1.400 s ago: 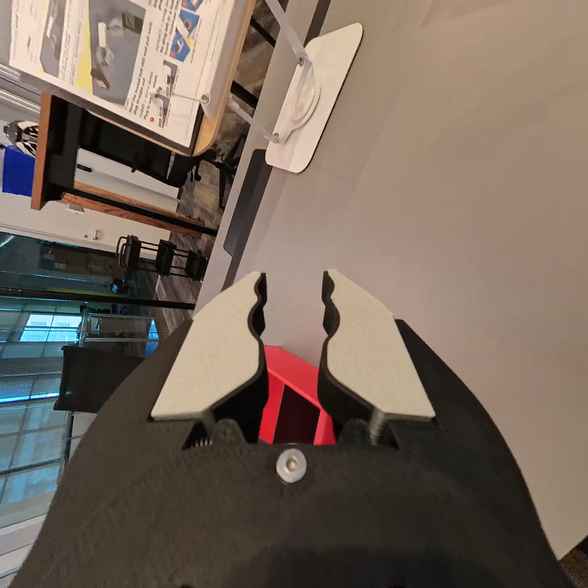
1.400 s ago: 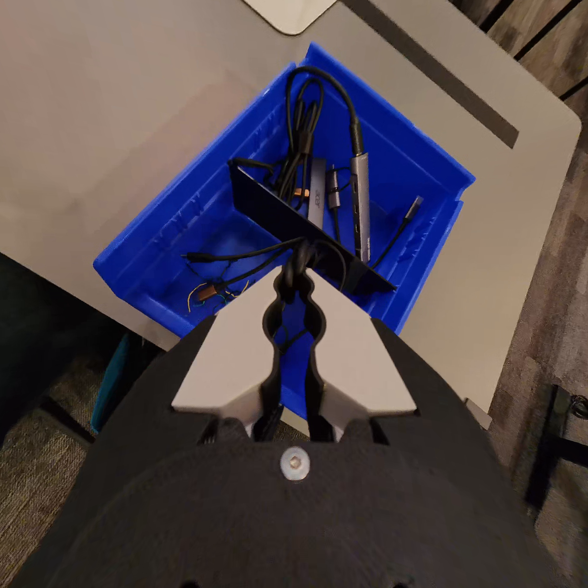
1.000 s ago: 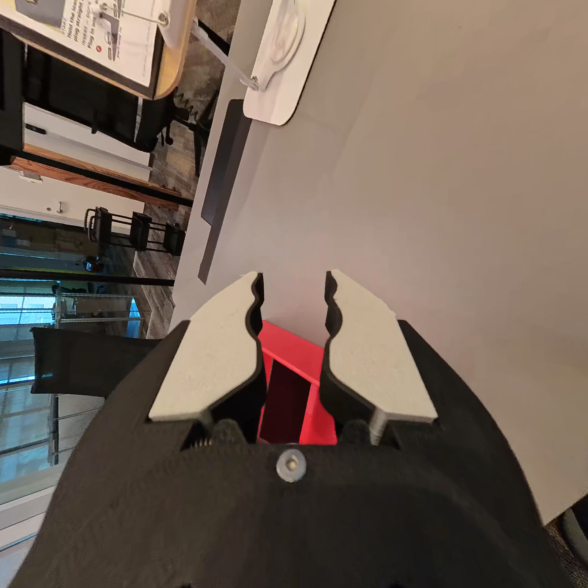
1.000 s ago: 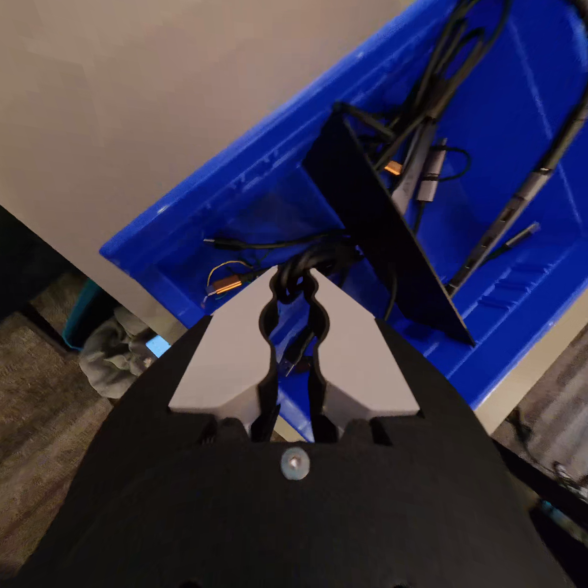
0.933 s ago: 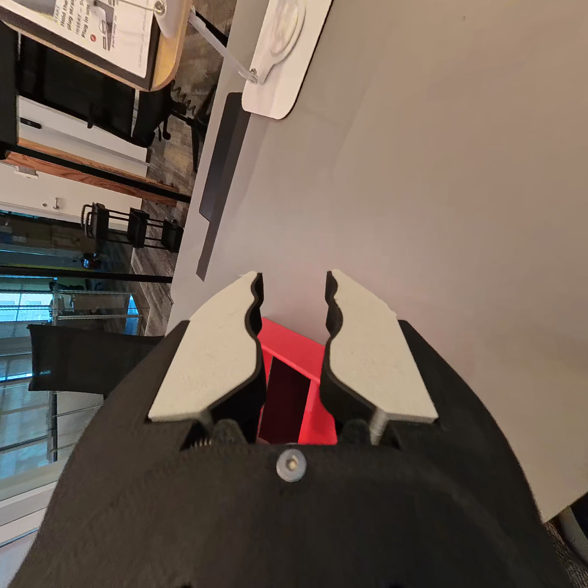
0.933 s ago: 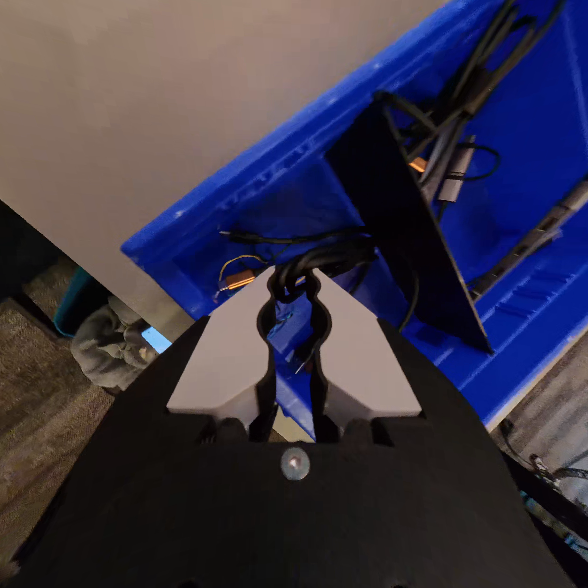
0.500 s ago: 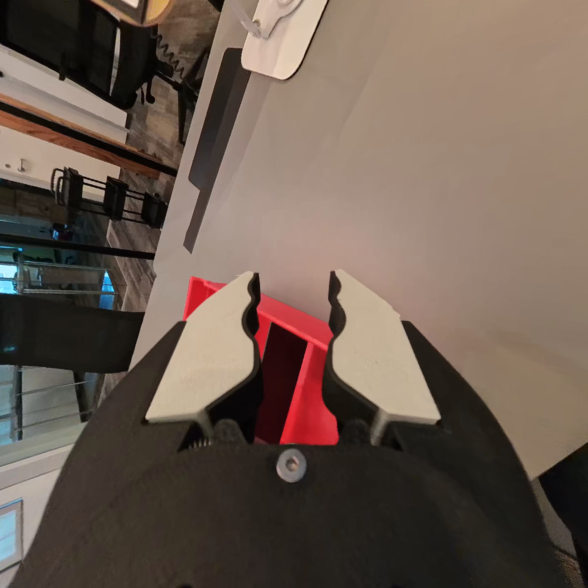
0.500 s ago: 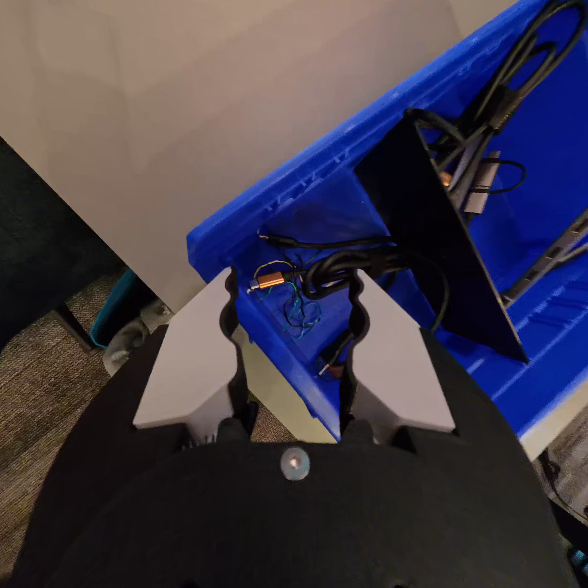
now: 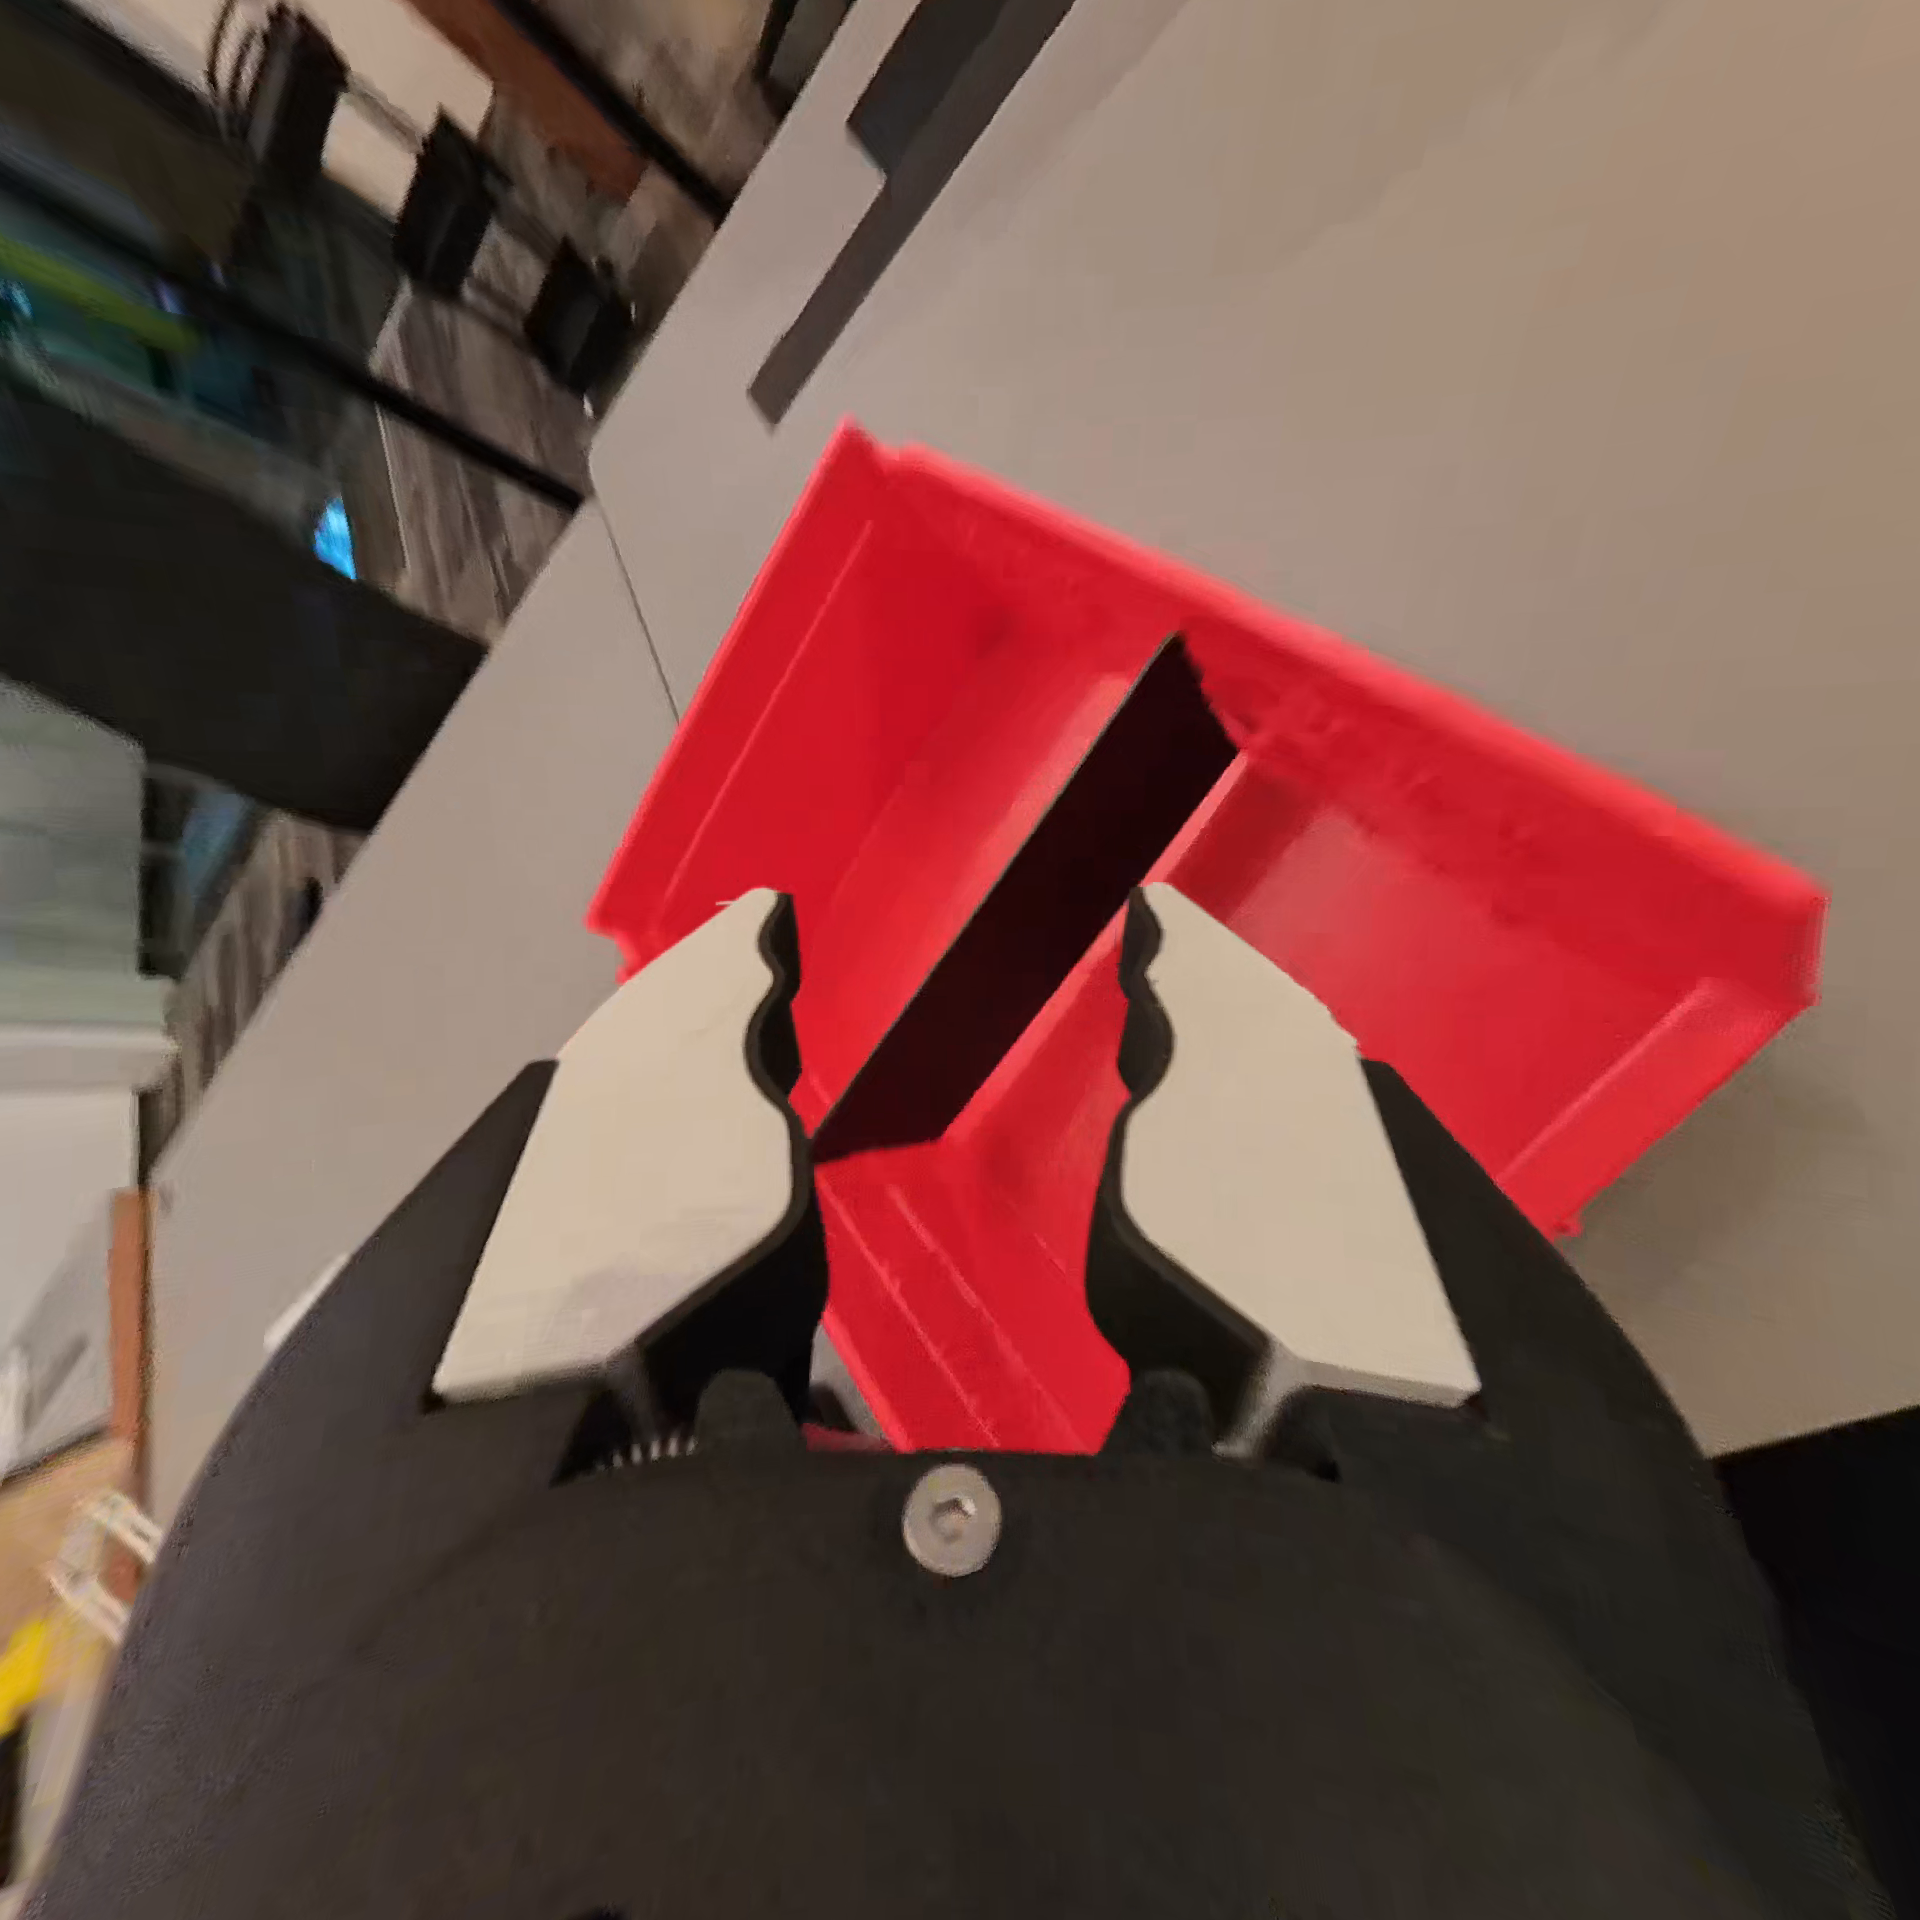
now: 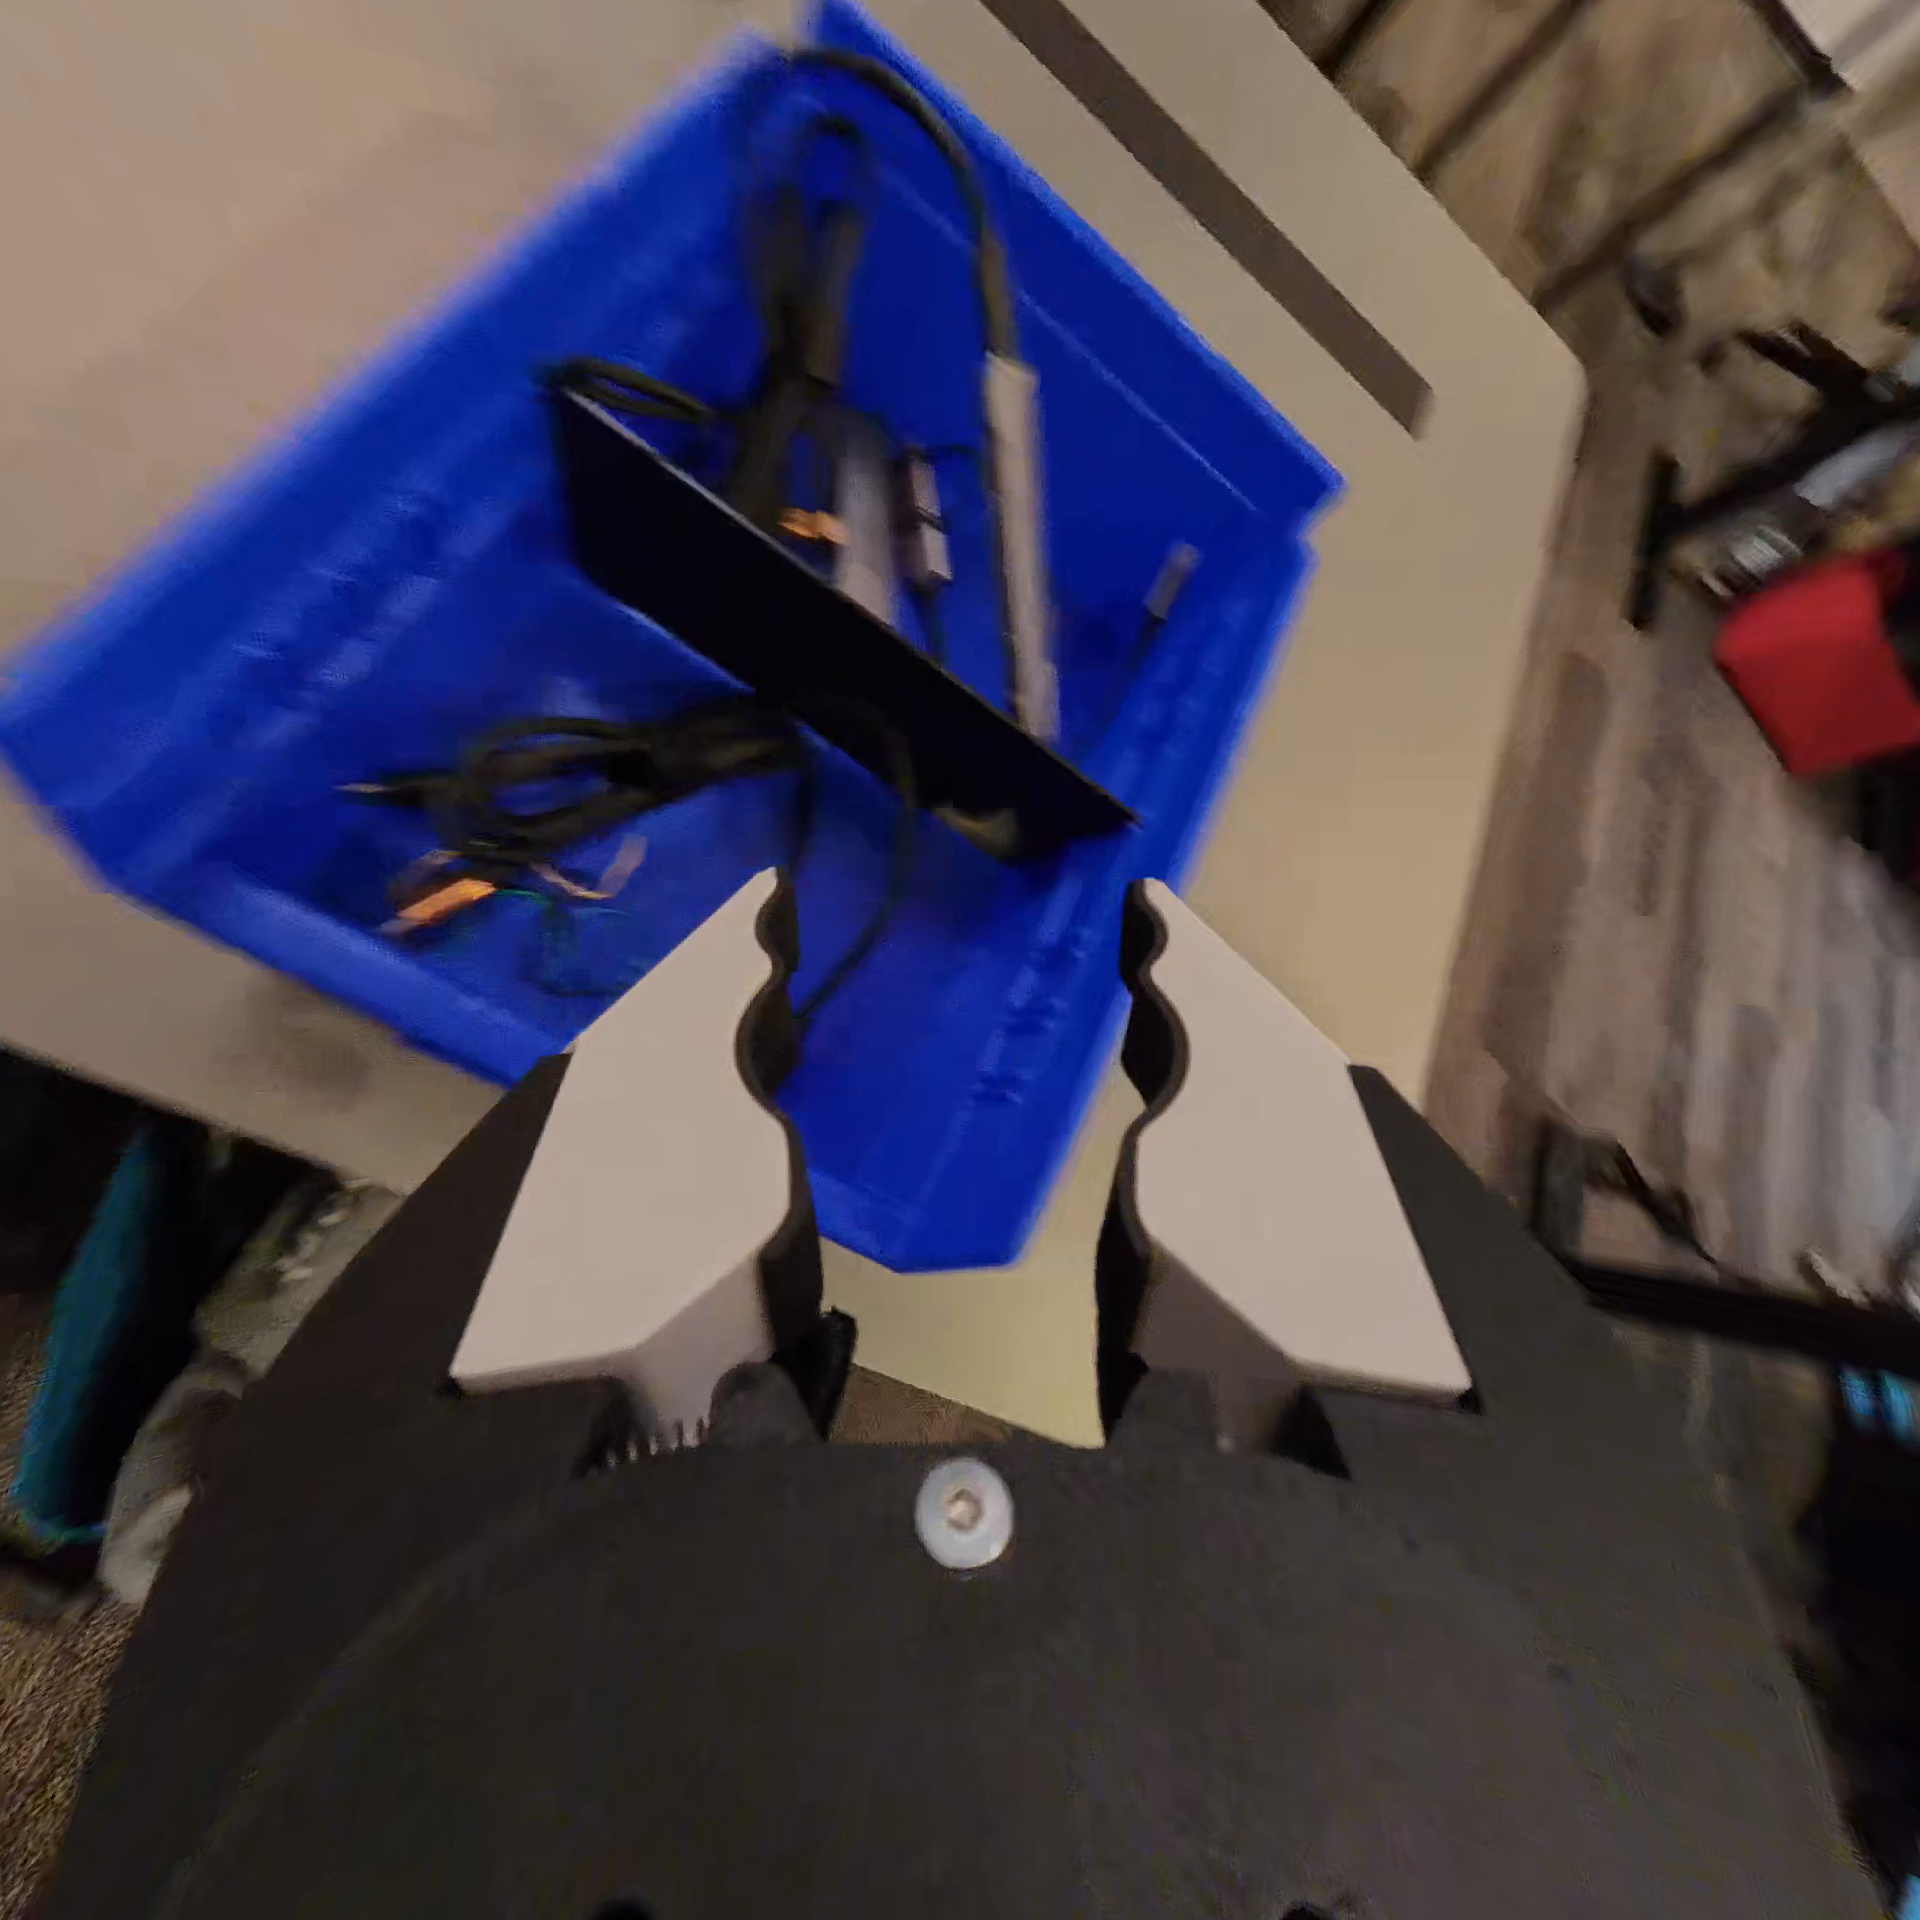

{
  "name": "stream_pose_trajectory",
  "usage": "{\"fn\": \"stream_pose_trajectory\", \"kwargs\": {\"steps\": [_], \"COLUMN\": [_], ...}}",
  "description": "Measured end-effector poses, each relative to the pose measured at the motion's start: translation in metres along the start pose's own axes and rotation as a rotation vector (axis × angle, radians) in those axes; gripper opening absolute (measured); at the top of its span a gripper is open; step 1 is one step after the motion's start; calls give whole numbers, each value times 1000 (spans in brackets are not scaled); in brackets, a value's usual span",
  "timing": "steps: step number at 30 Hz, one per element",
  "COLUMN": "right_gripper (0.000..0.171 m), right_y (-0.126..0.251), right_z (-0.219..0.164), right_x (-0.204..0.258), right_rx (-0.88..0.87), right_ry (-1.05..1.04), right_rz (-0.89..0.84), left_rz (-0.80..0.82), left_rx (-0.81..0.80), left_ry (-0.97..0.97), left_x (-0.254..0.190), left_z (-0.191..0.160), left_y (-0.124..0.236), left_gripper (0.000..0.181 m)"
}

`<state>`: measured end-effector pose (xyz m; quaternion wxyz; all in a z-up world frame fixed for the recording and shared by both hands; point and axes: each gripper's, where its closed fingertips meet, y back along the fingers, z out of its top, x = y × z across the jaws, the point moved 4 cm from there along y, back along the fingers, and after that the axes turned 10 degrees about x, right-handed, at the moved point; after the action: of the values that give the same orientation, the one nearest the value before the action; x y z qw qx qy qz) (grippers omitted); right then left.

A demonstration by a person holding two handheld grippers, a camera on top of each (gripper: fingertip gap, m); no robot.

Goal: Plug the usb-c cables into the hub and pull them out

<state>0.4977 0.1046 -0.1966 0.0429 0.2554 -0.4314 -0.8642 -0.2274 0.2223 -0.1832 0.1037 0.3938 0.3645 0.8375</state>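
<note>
In the right wrist view a blue bin (image 10: pixel 343 644) sits on the table with a black divider (image 10: pixel 831 644) across it. A bundle of black cables (image 10: pixel 582 779) lies in its near compartment. Grey hubs (image 10: pixel 1023 520) with their leads lie in the far compartment. My right gripper (image 10: pixel 956 935) is open and empty above the bin's near corner. In the left wrist view my left gripper (image 9: pixel 956 935) is open and empty above a red bin (image 9: pixel 1455 894) that has a black divider (image 9: pixel 1049 914) and nothing in it.
Both bins stand on a pale grey table (image 9: pixel 1455 364) (image 10: pixel 260 208) near its edges. A dark slot (image 10: pixel 1226 218) runs along the table's far side. Carpeted floor (image 10: pixel 1662 935) and a red object (image 10: pixel 1818 665) lie past the right edge. Some 75 cm of space lies between my two pairs of fingers.
My right gripper opened and let go of the black cable bundle, which now lies in the blue bin, then pulled back. My left gripper swung back so the whole red bin shows, and opened wider.
</note>
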Motion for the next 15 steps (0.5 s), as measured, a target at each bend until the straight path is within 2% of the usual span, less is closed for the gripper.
{"fn": "stream_pose_trajectory", "kwargs": {"steps": [3, 9, 13, 15], "right_gripper": [63, 64, 50, 36], "right_y": [-13, -54, -75, -82], "right_z": [-19, -50, -56, -59], "right_x": [-29, -27, -14, -11], "right_rx": [46, 114, 109, 129], "right_ry": [-69, -192, -218, -213], "right_rz": [-134, -28, 64, 58], "left_rz": [-21, -85, -111, -144], "left_rx": [17, 87, 169, 194], "left_ry": [159, 405, 485, 513], "left_x": [18, 27, 25, 21], "left_z": [-35, -98, -127, -135], "left_y": [-10, -36, -57, -64], "left_gripper": [65, 76, 82, 82]}}
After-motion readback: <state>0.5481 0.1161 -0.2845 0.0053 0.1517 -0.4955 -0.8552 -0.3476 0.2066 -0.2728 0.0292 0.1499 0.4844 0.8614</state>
